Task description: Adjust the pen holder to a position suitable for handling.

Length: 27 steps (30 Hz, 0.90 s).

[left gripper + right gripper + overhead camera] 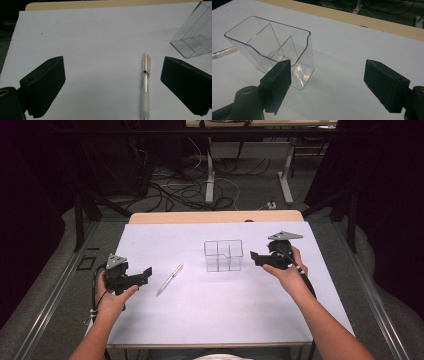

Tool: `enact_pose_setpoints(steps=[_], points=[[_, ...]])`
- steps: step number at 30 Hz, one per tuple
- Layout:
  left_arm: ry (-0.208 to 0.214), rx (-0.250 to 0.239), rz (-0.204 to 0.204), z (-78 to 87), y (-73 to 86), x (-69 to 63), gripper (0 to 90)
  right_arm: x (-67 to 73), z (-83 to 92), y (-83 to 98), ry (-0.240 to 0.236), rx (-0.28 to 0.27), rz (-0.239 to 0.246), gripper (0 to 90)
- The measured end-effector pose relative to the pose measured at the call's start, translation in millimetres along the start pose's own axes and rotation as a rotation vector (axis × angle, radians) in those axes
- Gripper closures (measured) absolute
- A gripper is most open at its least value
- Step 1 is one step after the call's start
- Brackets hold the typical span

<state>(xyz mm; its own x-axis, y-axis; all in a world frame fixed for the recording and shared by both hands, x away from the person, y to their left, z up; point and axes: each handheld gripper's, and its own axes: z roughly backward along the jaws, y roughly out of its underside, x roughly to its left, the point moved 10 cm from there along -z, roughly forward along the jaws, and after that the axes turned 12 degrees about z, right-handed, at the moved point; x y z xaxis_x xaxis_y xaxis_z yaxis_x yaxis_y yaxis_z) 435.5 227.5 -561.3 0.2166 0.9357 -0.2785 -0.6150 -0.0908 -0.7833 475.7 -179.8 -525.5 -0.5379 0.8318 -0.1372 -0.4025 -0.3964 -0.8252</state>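
High view: clear divided organizer (223, 255) stands upright near the tabletop's far-centre, ballpoint pen (170, 279) lies left of it; both right gripper (255, 258) and left gripper (145, 274) have jaws apart and empty, so the pick-up step probably comes next, requiring the left jaws to straddle the pen.

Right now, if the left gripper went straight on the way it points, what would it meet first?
Probably the pen, lying between the open jaws of the left gripper toward its right jaw. The clear holder sits farther off to the right, likely outside that line.
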Motion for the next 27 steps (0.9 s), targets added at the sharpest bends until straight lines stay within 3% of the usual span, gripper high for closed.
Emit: enact_pose_setpoints(steps=[7,14,20,27], points=[[0.004,0.025,-0.024,-4.4,4.8,-7.0,8.4,-10.2,14.4,16.7,0.016,-0.01,-0.017,19.4],[0.009,0.065,-0.041,-8.1,10.9,-11.8,12.4,-21.3,26.0,32.8,0.071,-0.024,-0.003,15.6],[0.009,0.094,-0.065,-11.5,14.5,-15.0,16.0,-24.1,29.0,48.7,0.079,-0.026,-0.017,15.6],[0.022,0.107,-0.055,-15.8,12.3,-20.4,19.8,-30.0,30.8,60.1,0.075,-0.034,-0.031,15.6]])
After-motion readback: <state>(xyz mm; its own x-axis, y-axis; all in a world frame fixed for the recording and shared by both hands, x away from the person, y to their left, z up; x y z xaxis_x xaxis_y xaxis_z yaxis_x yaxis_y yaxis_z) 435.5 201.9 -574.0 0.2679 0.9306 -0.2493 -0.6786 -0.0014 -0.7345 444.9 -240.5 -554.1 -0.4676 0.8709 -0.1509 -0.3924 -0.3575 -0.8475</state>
